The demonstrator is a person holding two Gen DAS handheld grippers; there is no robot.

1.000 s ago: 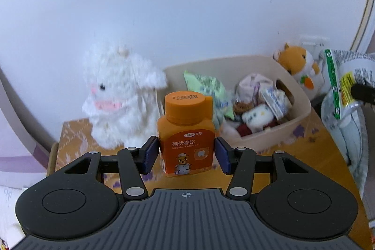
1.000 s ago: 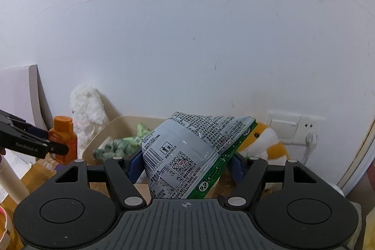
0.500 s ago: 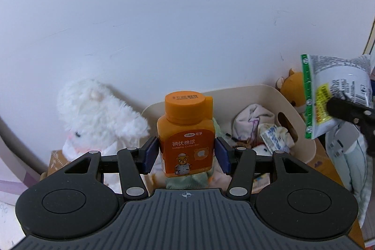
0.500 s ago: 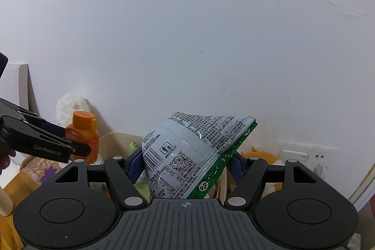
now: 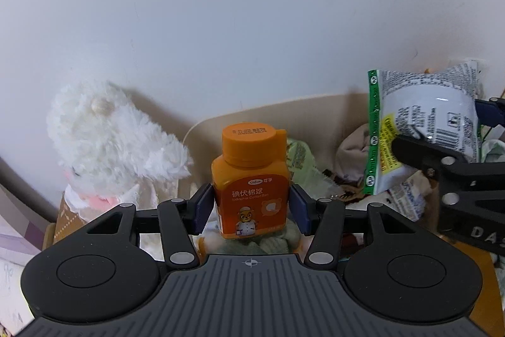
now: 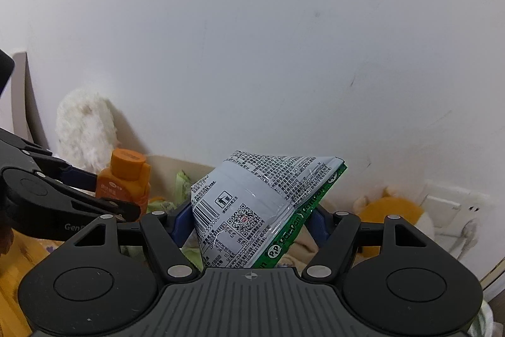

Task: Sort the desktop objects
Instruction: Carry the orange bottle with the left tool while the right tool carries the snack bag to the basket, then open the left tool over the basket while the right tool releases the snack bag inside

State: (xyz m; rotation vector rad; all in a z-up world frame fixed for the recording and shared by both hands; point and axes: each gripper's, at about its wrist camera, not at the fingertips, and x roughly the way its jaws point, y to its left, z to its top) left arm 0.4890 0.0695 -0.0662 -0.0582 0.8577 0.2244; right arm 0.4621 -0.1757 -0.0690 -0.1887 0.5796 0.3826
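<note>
From the left wrist view, the left gripper (image 5: 251,207) is clenched on an orange bottle (image 5: 251,182). Both blue pads press the lower sides of the bottle, which stands upright between them with its cap on top. The bottle hangs over the near end of a beige basket (image 5: 284,109) that holds cloth and small packets. A white plush toy (image 5: 107,141) sits just beside the basket, to the left. At the right edge, the right gripper (image 5: 442,135) holds a snack bag (image 5: 419,128) above the other end of the basket.

From the right wrist view, the right gripper (image 6: 249,226) is closed on the snack bag (image 6: 258,207), half wide; the bag is tilted and fills the gap between the fingers. On the left, the left gripper (image 6: 104,195) carries the orange bottle (image 6: 126,179). An orange plush toy (image 6: 391,210) lies to the right, near a wall socket (image 6: 454,204).
</note>
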